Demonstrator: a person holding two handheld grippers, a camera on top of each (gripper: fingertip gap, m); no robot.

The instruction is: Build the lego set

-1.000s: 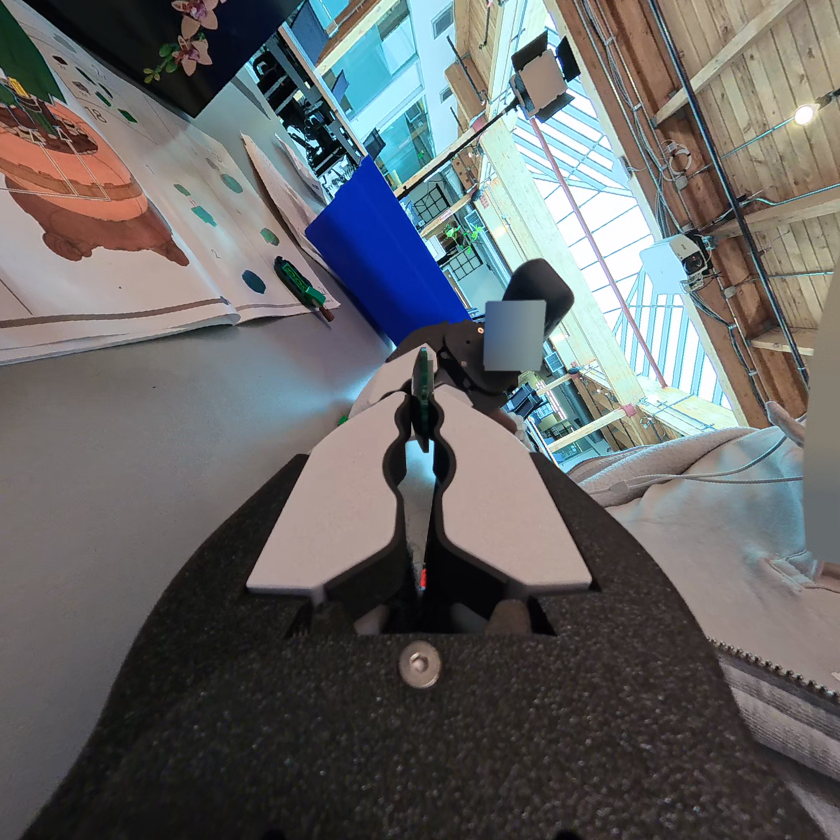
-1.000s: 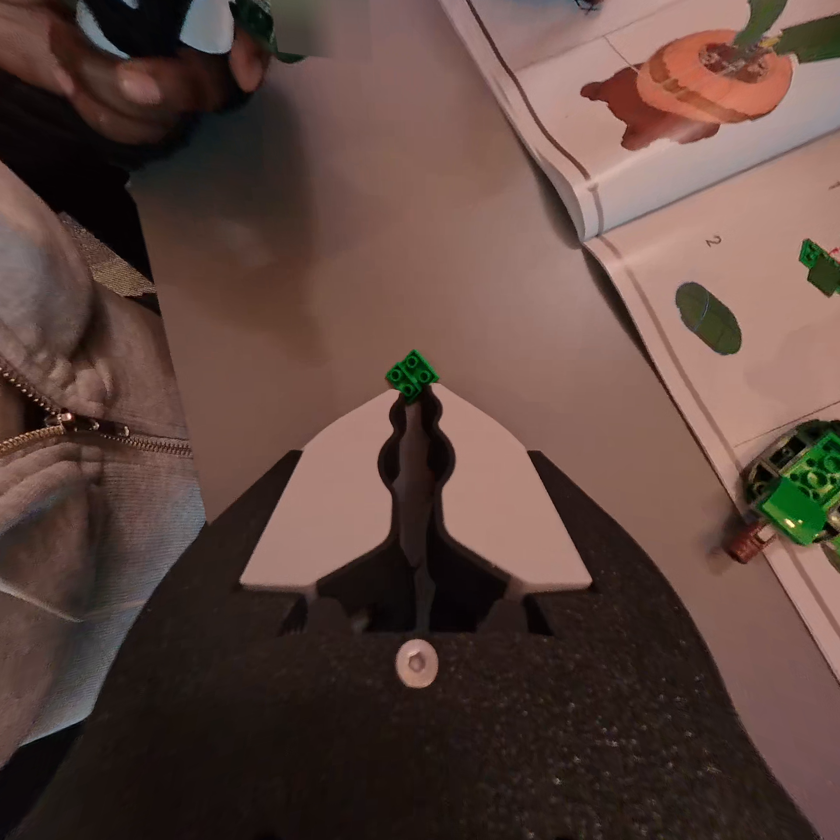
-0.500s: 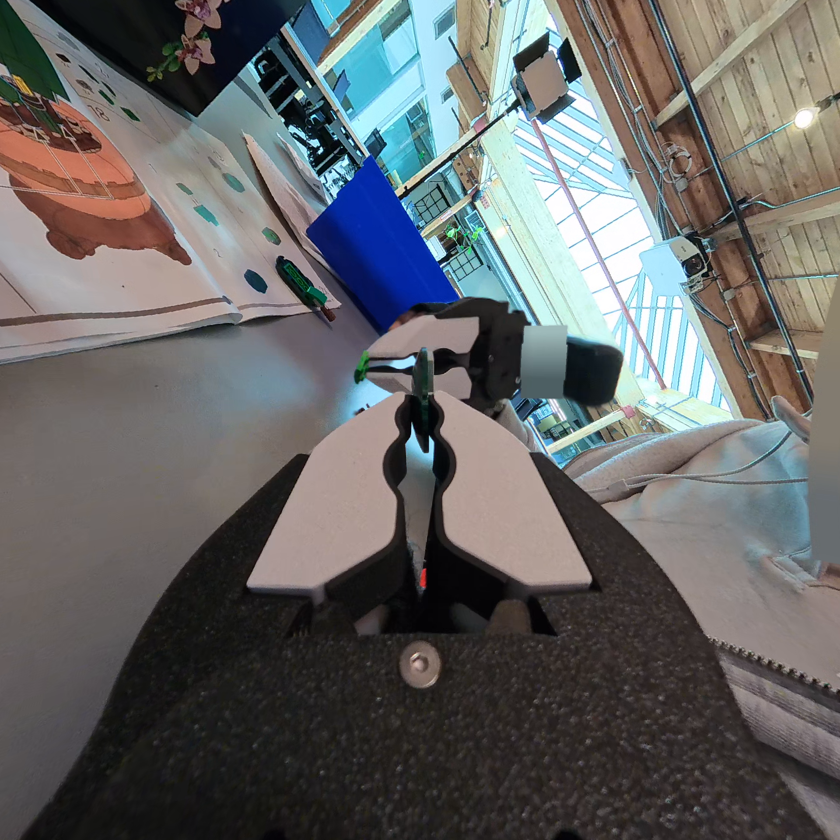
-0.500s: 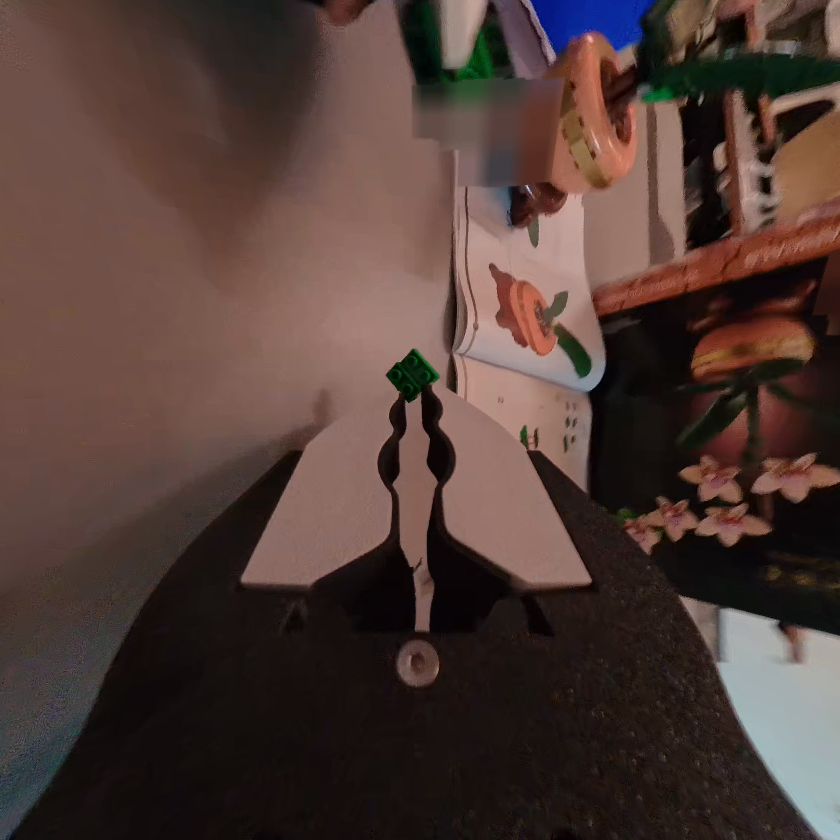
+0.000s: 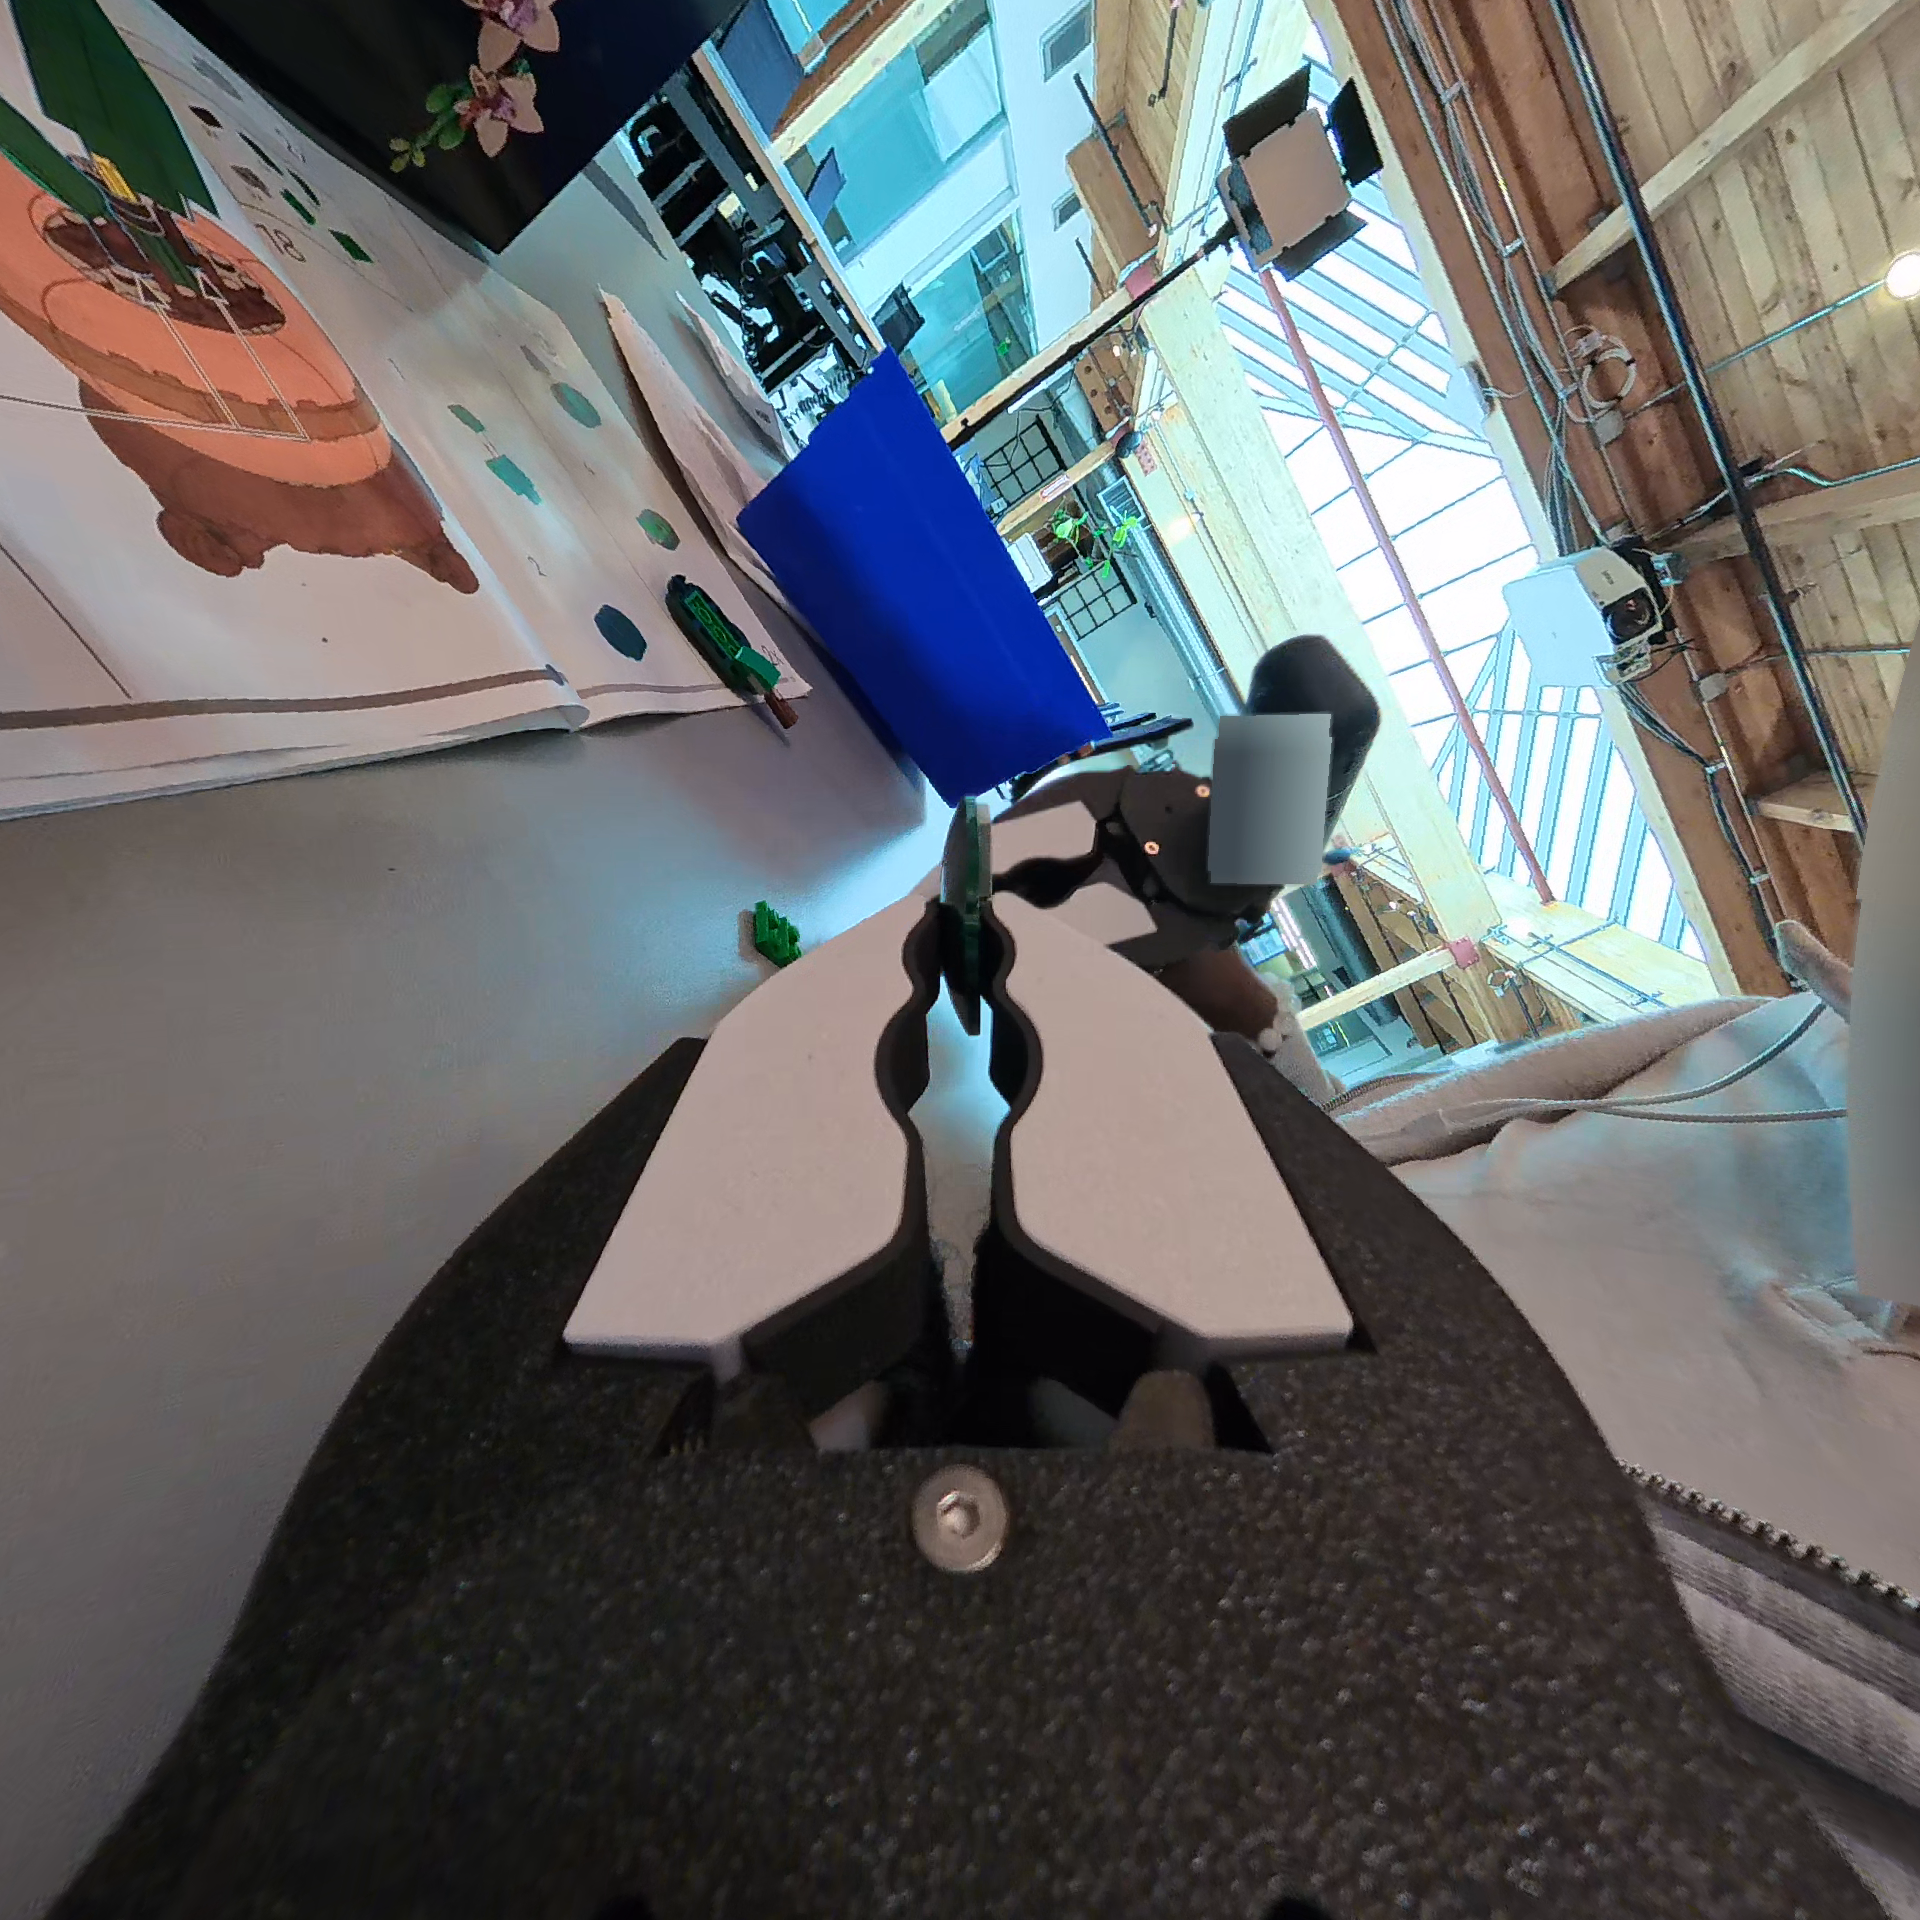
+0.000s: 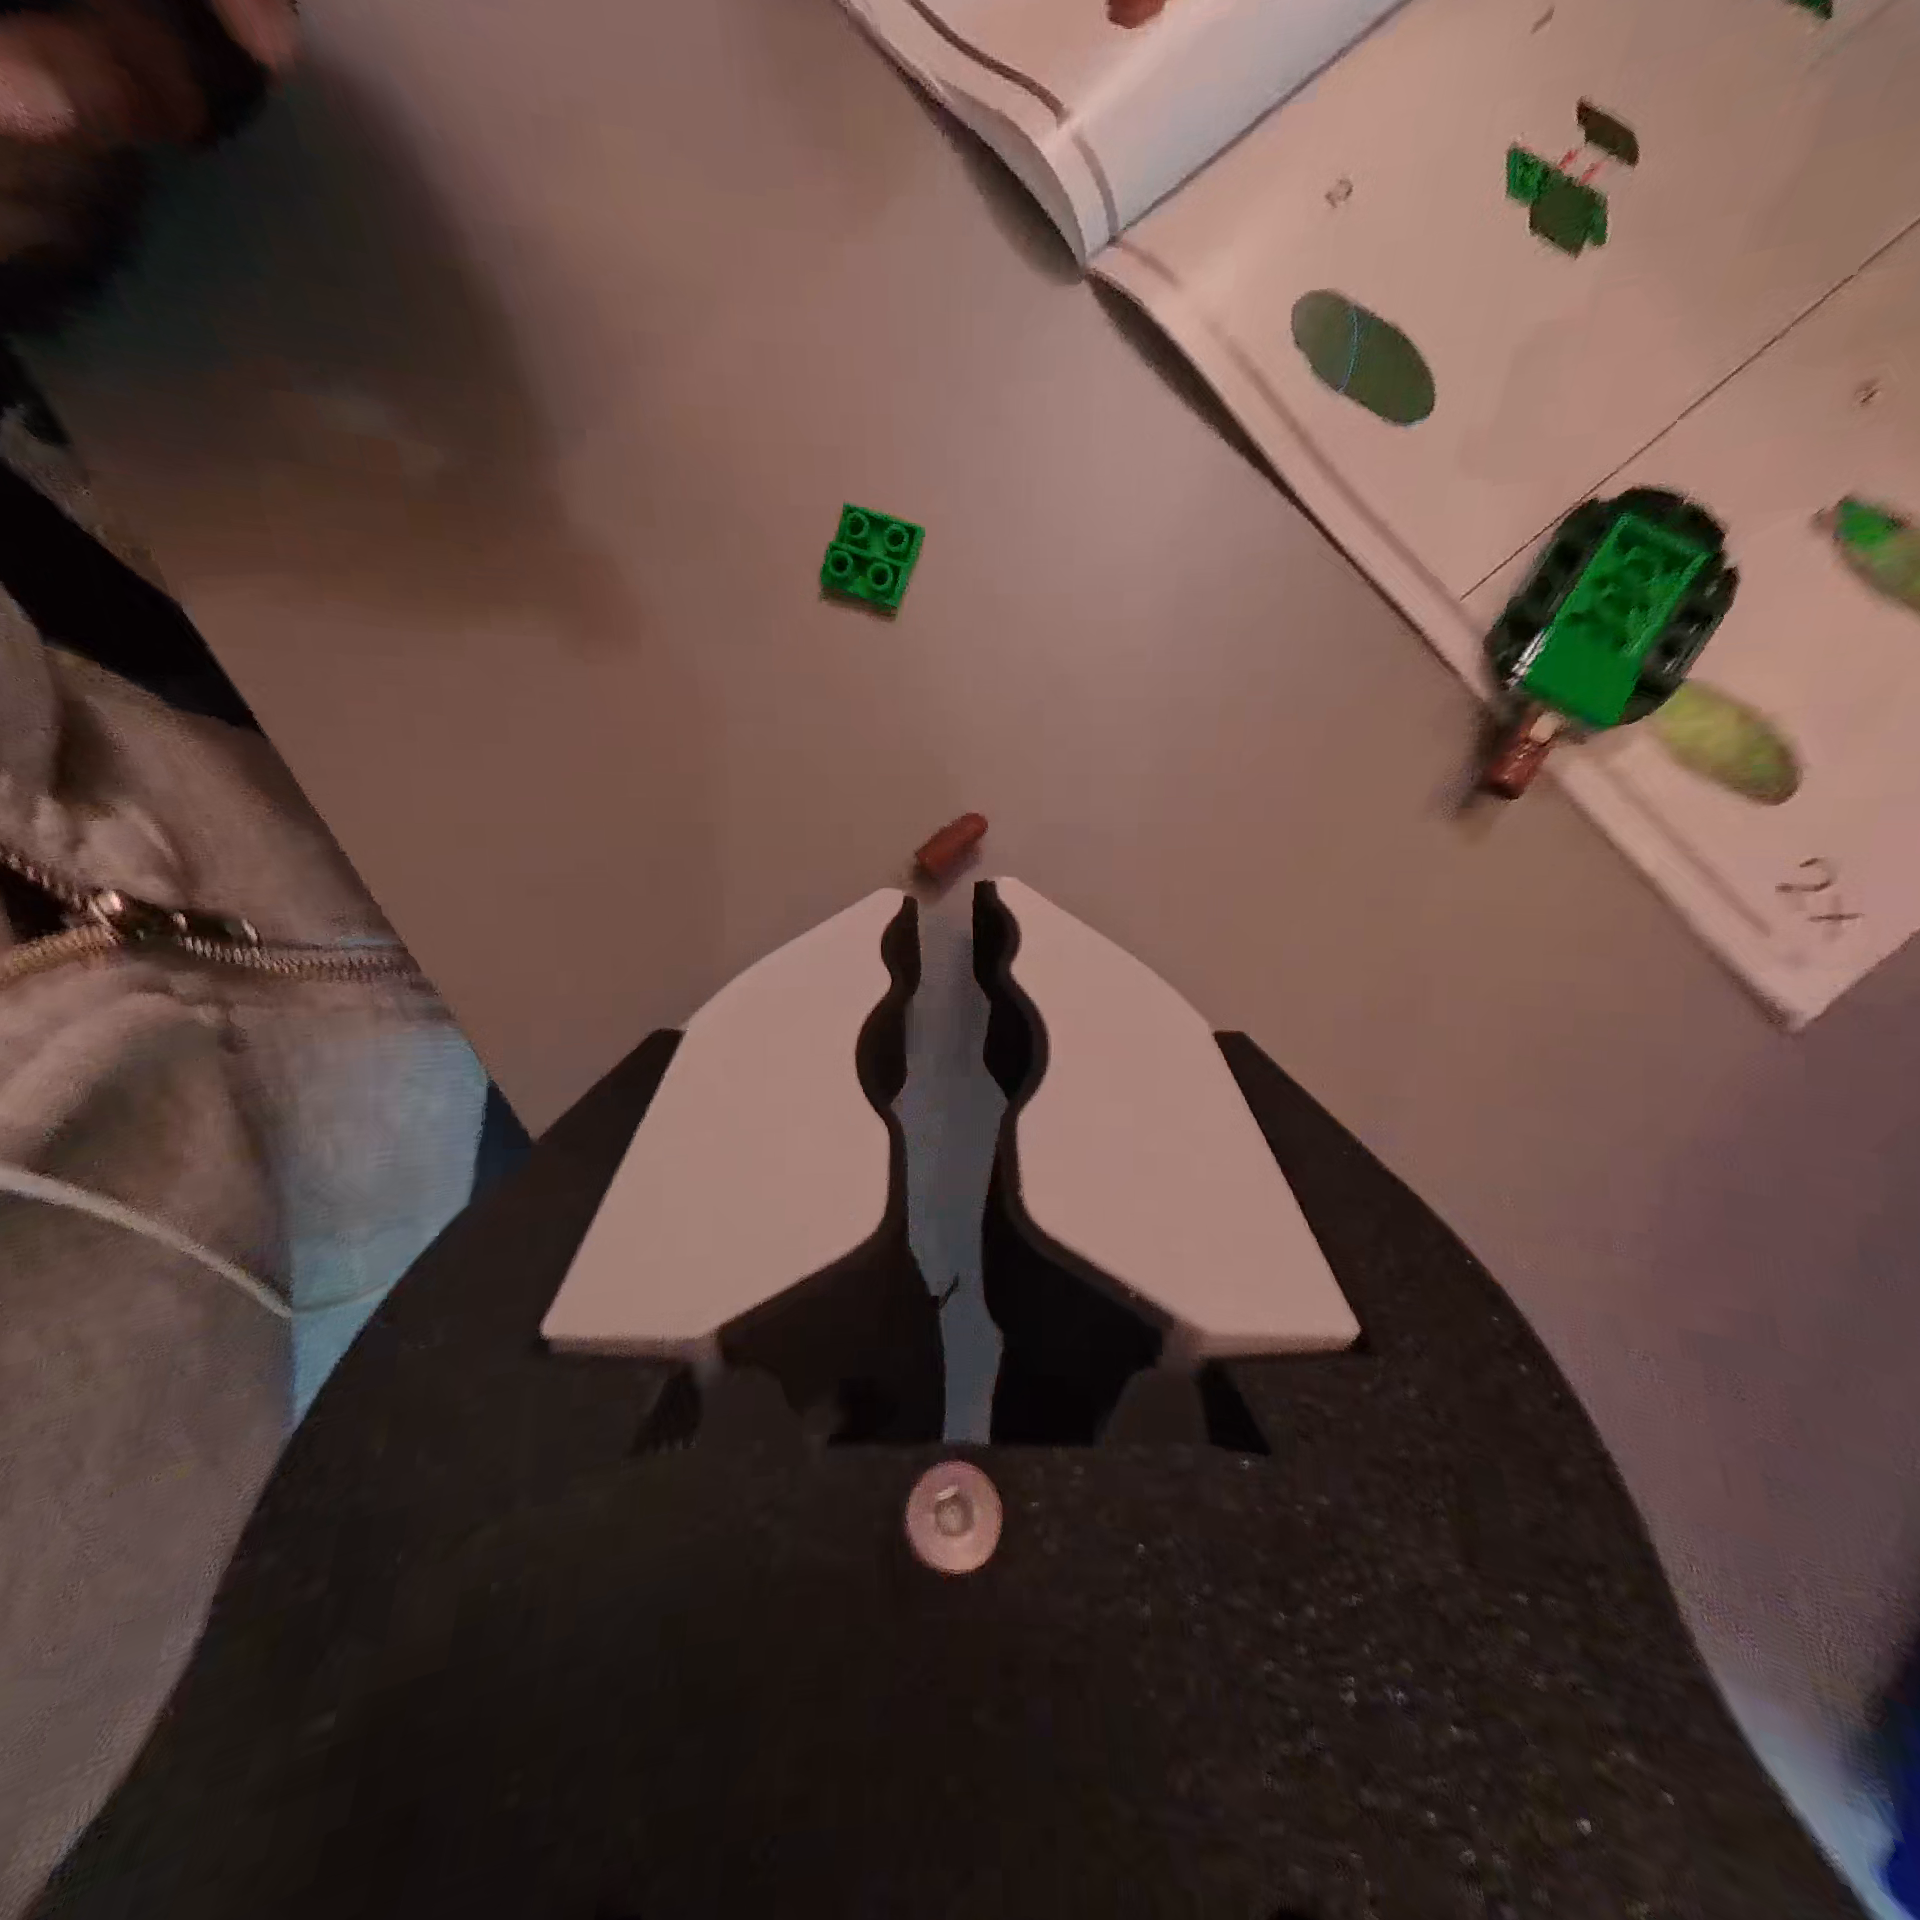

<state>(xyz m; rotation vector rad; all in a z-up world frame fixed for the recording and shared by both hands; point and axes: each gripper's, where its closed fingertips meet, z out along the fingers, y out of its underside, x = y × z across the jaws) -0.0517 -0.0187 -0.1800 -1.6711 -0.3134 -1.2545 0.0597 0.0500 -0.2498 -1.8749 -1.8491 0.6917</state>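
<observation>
My left gripper [image 5: 961, 916] is shut on a thin dark green piece [image 5: 972, 857] that stands on edge between its tips, above the grey table [image 5: 312, 1039]. My right gripper [image 6: 945, 891] is open by a narrow gap and holds nothing. It also shows in the left wrist view [image 5: 1044, 864], just beyond the left tips. A small brown piece [image 6: 952, 844] lies right in front of the right tips. A bright green 2x2 brick [image 6: 873, 553] lies on the table farther ahead, and also shows in the left wrist view [image 5: 774, 932].
The open instruction booklet [image 6: 1226, 208] lies at the right, with a dark green and bright green sub-assembly [image 6: 1605, 623] on its page. A blue panel [image 5: 914, 623] stands behind it. A person's grey zipped jacket [image 6: 156, 1039] borders the table's near side. Some 15 cm of space lies between my two pairs of fingers. My right gripper's tips are some 7 cm from the bright green 2x2 brick [image 6: 873, 553]. It turns up in the left wrist view [image 5: 771, 913] as well.
My right gripper has let go of the green 2x2 brick, which now lies on the table. It swung back to face down at the table. My left gripper still holds its piece.
</observation>
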